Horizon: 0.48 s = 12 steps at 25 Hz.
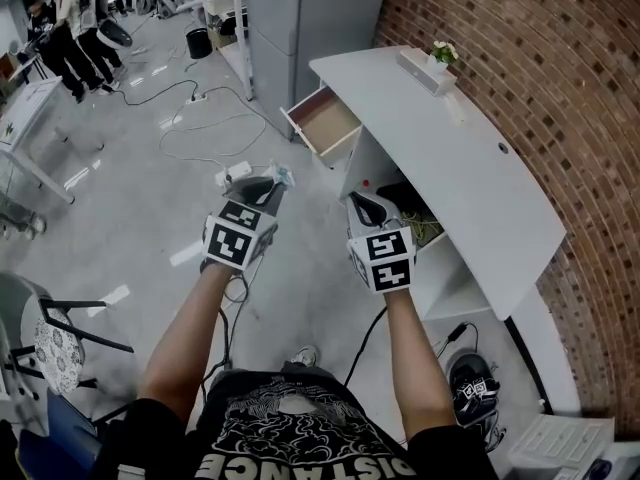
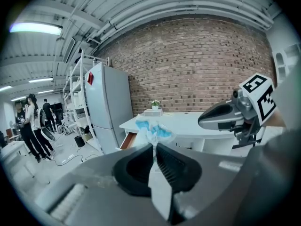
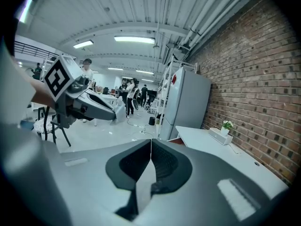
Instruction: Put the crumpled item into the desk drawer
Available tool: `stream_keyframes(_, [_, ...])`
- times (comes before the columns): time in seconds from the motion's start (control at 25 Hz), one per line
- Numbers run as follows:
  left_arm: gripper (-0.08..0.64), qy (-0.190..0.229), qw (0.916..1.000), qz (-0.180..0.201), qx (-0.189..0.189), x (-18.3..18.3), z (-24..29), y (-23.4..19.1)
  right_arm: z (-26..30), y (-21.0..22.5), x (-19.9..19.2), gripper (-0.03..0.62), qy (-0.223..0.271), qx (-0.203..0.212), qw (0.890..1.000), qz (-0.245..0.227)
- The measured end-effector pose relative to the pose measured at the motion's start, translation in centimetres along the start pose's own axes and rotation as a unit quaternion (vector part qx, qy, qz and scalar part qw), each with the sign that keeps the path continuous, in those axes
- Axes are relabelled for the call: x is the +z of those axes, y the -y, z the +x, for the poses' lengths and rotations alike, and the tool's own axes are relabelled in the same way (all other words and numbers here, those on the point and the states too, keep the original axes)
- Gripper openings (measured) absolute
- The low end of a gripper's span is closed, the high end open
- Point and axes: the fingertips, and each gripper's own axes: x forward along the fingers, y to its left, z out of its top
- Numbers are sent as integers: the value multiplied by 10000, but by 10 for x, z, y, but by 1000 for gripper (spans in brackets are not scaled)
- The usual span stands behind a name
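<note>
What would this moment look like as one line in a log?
left tool: shut on crumpled item | right tool: shut, empty | drawer: open | item: not yet in drawer

Bare floor [image 1: 305, 268], cables [image 1: 200, 133] aside, reaches the open drawer [image 1: 322, 120].
</note>
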Motion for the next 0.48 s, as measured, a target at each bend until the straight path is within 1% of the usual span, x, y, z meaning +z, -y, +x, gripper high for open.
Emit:
stream_keyframes(0.24, [28,-51,9999,-12,103,8,19,5,5,20,-3,5,38,103,9999,66])
stream_keyframes(0.48, [28,-66,9999,-87,126,15,26,11,11,28,-4,5,98,186,9997,102])
